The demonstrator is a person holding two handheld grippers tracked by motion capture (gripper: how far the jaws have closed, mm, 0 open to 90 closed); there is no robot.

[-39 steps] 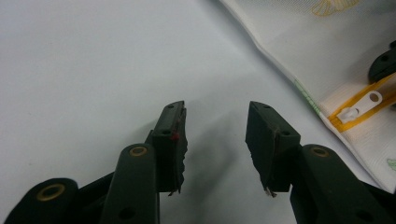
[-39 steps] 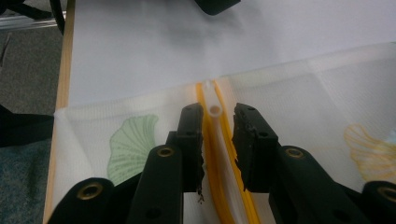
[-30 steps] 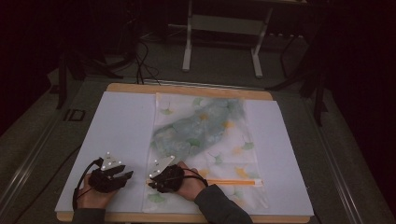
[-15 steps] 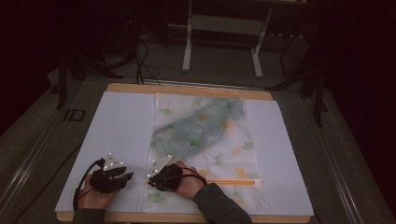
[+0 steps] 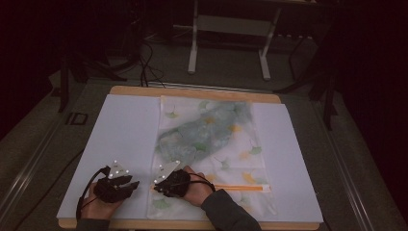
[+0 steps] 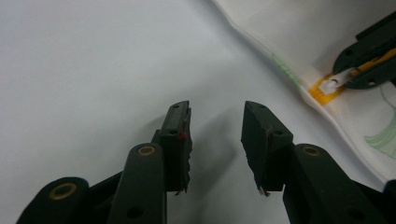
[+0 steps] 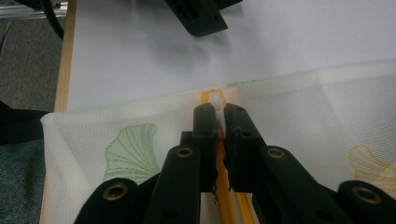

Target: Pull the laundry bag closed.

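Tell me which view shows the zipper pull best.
The right gripper view: the white zipper pull sits close up, pinched between the right claw tips at the orange zipper's end. The left gripper view shows it smaller, from the side. In the high view it is too small to make out.

A white mesh laundry bag (image 5: 211, 154) printed with green and orange leaves lies flat on the table, bulging with pale clothing; its white zipper pull (image 7: 217, 100) sits at the orange zipper's (image 5: 240, 187) end.

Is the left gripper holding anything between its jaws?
No, the left gripper has open jaws with just bare white sheet between them.
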